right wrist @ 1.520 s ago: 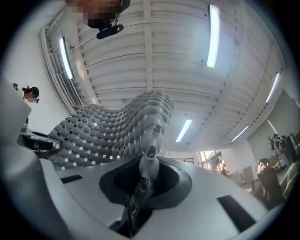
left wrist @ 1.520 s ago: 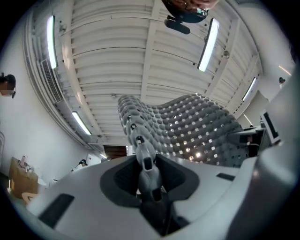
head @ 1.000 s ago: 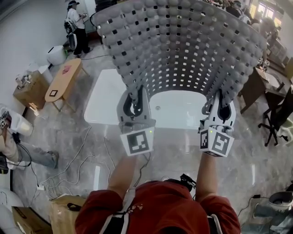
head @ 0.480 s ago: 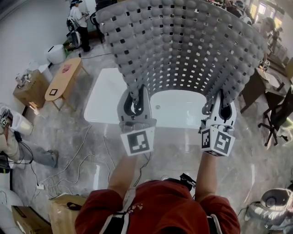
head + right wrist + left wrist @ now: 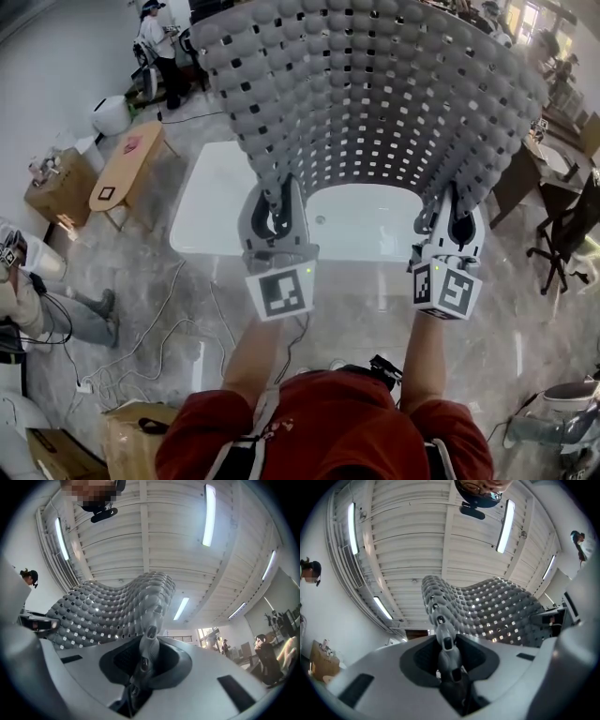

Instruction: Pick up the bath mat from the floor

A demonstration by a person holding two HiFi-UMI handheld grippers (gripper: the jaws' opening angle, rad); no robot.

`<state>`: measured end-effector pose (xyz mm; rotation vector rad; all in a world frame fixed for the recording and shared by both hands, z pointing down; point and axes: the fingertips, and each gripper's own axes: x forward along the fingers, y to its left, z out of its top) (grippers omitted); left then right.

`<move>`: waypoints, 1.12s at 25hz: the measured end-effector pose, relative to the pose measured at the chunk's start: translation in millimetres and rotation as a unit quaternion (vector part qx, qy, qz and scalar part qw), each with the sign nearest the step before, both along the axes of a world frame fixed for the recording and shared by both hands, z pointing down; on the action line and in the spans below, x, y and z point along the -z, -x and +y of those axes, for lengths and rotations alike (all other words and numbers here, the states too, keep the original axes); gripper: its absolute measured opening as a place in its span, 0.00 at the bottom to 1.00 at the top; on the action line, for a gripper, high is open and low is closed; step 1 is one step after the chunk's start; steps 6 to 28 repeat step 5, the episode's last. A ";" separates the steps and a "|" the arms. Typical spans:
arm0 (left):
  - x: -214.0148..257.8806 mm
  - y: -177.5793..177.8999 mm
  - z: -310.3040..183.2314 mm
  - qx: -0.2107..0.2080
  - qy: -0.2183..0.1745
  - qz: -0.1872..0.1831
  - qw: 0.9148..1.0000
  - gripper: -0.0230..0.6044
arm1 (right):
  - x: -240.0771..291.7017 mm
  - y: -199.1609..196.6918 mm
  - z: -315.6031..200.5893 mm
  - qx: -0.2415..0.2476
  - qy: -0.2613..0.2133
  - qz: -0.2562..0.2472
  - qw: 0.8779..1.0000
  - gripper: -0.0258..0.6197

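the mat (image 5: 375, 103) is already off the floor (image 5: 150, 281): it is held up and spread wide in front of the person, above a white tub (image 5: 220, 211). the left tongs (image 5: 275, 195) are closed on its lower left edge and the right tongs (image 5: 453, 208) on its lower right edge; in each gripper view the grey bubbled sheet is seen pinched between the jaws. the pick-up step is judged as done, or nearly. for the next move both grips must be kept firm and level, so that the mat is not dropped.
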<state>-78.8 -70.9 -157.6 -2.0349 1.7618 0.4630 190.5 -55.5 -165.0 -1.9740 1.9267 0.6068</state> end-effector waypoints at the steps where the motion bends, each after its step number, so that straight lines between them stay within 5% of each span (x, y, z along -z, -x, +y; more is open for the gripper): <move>1: 0.8 -1.1 -0.8 0.000 0.000 0.000 1.000 0.20 | 0.3 -1.5 -0.6 -0.001 0.000 0.000 1.000 0.13; 28: 6.7 -3.9 -7.6 -0.003 -0.001 -0.005 1.000 0.20 | 4.1 -5.0 -5.4 -0.006 0.003 -0.003 1.000 0.13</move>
